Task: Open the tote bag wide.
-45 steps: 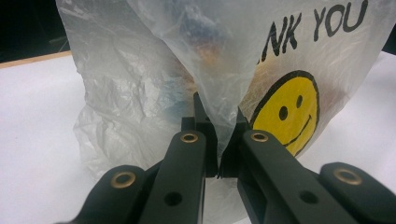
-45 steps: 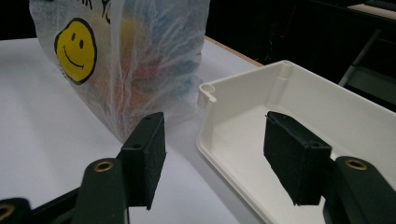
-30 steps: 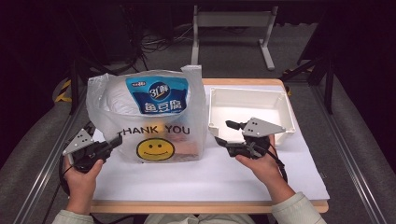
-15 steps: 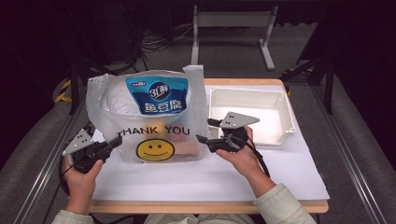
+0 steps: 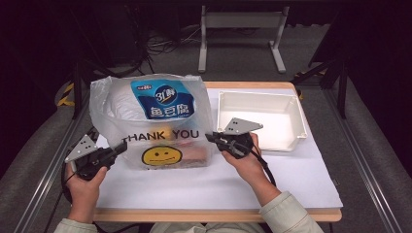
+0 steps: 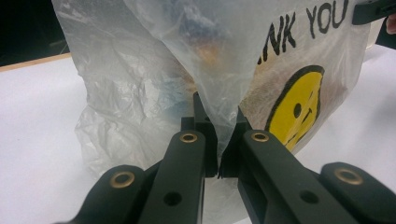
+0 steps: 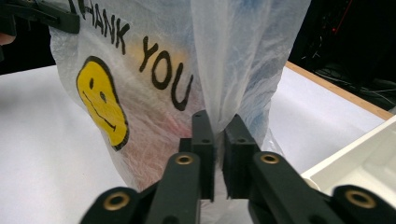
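A clear plastic bag printed THANK YOU over a yellow smiley stands upright on the white table sheet. A blue packet shows through its upper part, with other goods at the bottom. My left gripper is shut on a fold of the bag's left side; its jaws pinch the plastic. At the bag's right edge, my right gripper is shut on a hanging fold of the bag, seen up close between its jaws.
A white rectangular tray sits at the back right, just beyond the right hand. Bare white sheet lies in front of the bag. The table's wooden edge runs along the front; dark floor and metal frames surround it.
My right gripper has moved left from in front of the tray to the bag's right edge and closed on the plastic. The left gripper has kept its hold.
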Motion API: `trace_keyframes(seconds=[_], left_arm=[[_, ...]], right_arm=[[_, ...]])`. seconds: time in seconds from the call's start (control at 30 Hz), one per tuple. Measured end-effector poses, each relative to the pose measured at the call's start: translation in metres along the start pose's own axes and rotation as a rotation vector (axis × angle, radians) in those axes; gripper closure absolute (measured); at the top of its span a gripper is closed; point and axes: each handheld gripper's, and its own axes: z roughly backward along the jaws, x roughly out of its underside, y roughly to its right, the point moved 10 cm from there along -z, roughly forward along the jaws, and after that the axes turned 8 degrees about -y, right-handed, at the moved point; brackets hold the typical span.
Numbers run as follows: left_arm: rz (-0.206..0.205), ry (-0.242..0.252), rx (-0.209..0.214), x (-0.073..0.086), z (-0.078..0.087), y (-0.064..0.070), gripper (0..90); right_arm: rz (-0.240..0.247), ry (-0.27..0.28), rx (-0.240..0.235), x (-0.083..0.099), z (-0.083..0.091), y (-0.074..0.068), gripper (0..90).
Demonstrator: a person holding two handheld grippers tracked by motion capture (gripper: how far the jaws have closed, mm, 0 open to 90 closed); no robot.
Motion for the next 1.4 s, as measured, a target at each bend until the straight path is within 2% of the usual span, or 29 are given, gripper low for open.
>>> trace_keyframes(seconds=[0.4, 0.67, 1.03, 1.1, 1.4], left_arm=[[-0.005, -0.011, -0.01, 0.005, 0.001, -0.004, 87.1], [-0.001, -0.059, -0.007, 0.013, -0.004, -0.008, 89.3], [0.035, -0.134, 0.012, 0.03, -0.016, -0.015, 89.3], [0.035, -0.134, 0.012, 0.03, -0.016, -0.015, 89.3], [0.057, -0.207, 0.046, 0.044, -0.023, -0.014, 89.2]], right_arm=[[-0.035, -0.011, -0.008, 0.006, -0.004, 0.005, 89.6], [-0.036, -0.035, -0.012, 0.012, -0.01, 0.004, 89.6], [-0.029, -0.08, -0.023, 0.023, -0.019, 0.001, 89.5], [-0.029, -0.09, -0.023, 0.025, -0.021, 0.0, 89.5], [-0.027, -0.118, -0.034, 0.034, -0.025, -0.002, 89.5]])
